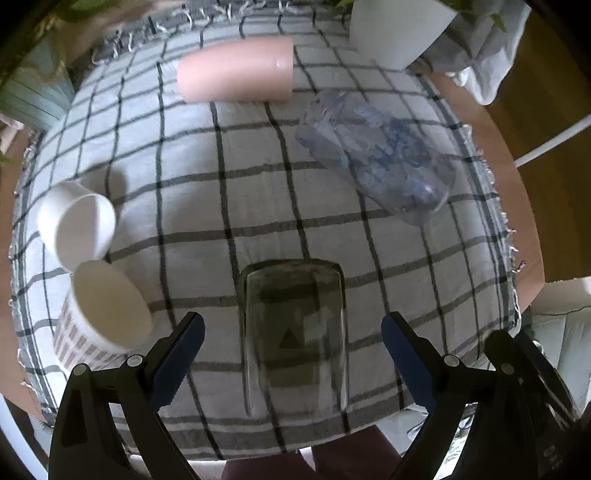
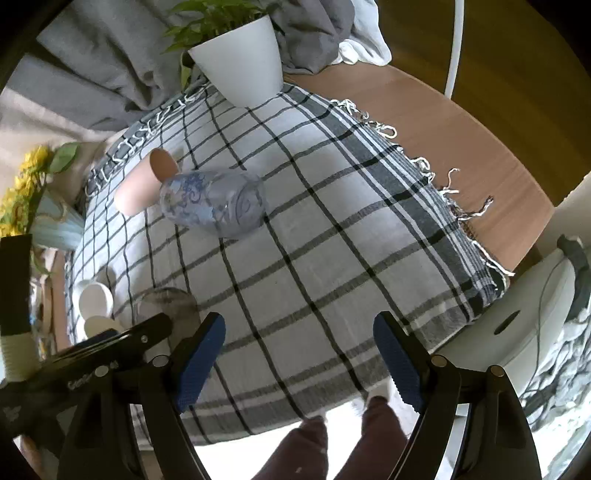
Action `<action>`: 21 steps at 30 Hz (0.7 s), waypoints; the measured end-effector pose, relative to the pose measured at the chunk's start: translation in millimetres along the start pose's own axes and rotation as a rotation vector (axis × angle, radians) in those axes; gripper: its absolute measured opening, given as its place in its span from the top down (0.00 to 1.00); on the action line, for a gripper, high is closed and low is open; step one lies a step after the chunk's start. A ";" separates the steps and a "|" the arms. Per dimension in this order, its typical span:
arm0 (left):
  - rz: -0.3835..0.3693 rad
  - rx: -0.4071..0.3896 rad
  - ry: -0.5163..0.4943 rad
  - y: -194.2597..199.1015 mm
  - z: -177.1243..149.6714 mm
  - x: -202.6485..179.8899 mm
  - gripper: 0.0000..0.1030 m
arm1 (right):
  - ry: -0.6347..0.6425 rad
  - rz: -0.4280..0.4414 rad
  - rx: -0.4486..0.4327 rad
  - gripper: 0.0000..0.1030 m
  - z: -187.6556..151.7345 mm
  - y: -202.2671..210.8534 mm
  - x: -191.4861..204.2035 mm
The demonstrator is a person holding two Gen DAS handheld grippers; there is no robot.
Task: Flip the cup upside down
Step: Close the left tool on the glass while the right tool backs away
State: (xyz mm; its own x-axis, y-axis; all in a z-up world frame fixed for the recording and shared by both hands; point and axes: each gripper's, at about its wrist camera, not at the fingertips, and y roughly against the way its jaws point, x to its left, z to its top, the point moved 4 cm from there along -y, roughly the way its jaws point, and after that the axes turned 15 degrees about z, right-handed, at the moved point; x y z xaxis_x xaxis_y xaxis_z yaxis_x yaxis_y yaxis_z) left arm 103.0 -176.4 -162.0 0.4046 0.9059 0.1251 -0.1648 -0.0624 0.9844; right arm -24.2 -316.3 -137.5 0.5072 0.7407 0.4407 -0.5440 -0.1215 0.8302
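Your left gripper (image 1: 291, 358) has its blue-padded fingers (image 1: 179, 360) spread wide, and the clear glass cup (image 1: 293, 336) stands between them, base up and mouth down on the checked tablecloth (image 1: 207, 206). Neither pad touches the glass; there is open cloth on both sides of it. A dark triangle shape shows through the glass wall, but you cannot read any lettering there.

Going left to right in your left wrist view: at the left edge a plain white paper cup (image 1: 79, 223) lies tipped with its mouth toward the camera, and just below it, touching or nearly touching, sits a second paper cup (image 1: 105, 314) with a grey striped pattern on its side. Behind the glass, a pink cup (image 1: 236, 70) lies on its side near the far edge of the cloth. To its right a clear plastic cup with blue print (image 1: 380, 155) lies on its side too; the print is too blurred to read. A white plant pot (image 1: 399, 29) stands at the far right corner.

Your right gripper (image 2: 299, 358) is also fully spread, holding nothing, over bare cloth. In its view the left gripper's black body (image 2: 110, 354) carries pale lettering, too small and skewed to read with confidence.
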 end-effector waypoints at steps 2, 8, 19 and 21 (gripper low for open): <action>0.006 0.016 -0.001 -7.2 5.0 -0.6 0.08 | -0.012 -0.002 -0.002 0.20 2.4 -2.3 -1.0; 0.037 0.051 -0.017 -24.6 15.0 -4.3 0.13 | -0.034 -0.018 -0.003 0.20 6.1 -8.3 -4.4; 0.017 0.113 -0.027 -41.8 19.4 -3.7 0.35 | -0.085 -0.026 0.023 0.20 4.9 -18.4 -13.2; 0.019 0.116 -0.020 -41.6 20.0 -4.0 0.35 | -0.081 -0.025 0.025 0.20 5.0 -18.5 -12.2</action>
State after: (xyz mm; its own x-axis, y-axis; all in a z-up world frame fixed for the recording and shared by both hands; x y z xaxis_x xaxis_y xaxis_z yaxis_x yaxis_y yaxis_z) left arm 126.2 -185.8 -201.0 0.4202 0.8958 0.1447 -0.0681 -0.1279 0.9894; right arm -16.9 -326.4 -156.5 0.5729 0.6882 0.4452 -0.5144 -0.1210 0.8490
